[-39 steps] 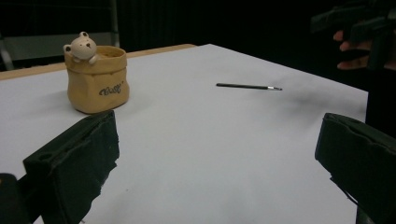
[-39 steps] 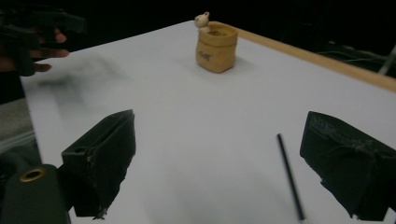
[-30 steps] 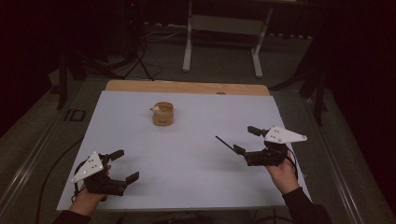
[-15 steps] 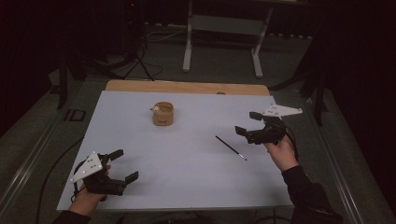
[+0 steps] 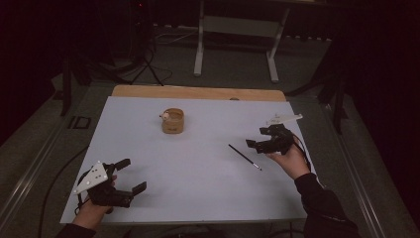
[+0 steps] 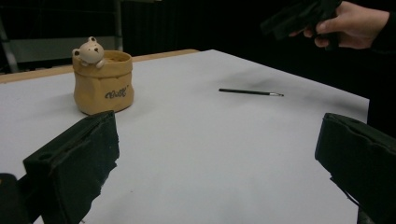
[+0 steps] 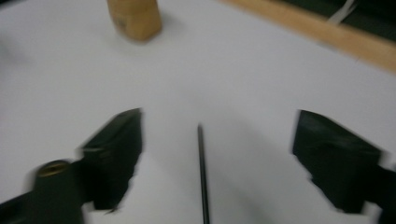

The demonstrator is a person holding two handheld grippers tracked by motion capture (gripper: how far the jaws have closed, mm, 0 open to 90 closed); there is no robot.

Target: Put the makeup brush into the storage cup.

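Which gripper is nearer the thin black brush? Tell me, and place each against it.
Right. The right gripper hangs open just beyond the brush, toward the table's right edge. The left gripper sits open at the near left corner, far across the white surface.

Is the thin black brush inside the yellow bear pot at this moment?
No, the thin black brush lies flat on the white table, apart from the yellow bear pot and near the right hand-held gripper.

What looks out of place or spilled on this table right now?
Nothing is spilled or damaged. A thin black brush lies loose on the white table, apart from the upright bear pot, with the open right gripper near it.
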